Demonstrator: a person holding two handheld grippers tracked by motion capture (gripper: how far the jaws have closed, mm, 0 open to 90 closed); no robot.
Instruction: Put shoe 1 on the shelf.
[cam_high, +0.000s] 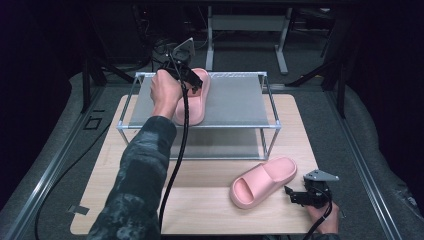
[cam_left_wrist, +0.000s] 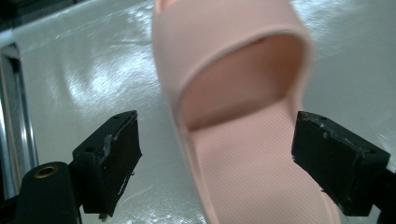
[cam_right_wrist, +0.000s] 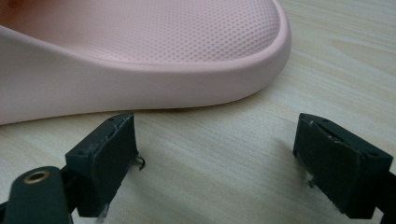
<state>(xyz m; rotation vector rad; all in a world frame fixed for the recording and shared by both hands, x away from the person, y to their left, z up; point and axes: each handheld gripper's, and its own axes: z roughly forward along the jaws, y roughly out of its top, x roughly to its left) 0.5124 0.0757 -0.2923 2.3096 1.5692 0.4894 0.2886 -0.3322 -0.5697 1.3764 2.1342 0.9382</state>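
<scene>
Two pink slippers — shelf (cam_high: 235, 100) one (cam_high: 192, 100) (unclamped), table (cam_high: 200, 210) one (cam_high: 263, 180).

Table (cam_high: 210, 210) with slipper (cam_high: 263, 181), rack (cam_high: 235, 100) with slipper (cam_high: 194, 102)

Both slippers (cam_high: 263, 180) look like matt pink foam — finely dimpled footbeds; the bench (cam_high: 210, 207) is pale wood-grain, the shelf (cam_high: 235, 102) glossy grey sheet.

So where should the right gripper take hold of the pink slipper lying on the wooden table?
Probably at the heel rim of the pink slipper on the table, coming in level from the right gripper side. The heel end points toward those open jaws, and its thin raised edge looks narrow enough to pinch, unlike the wide strap.
</scene>
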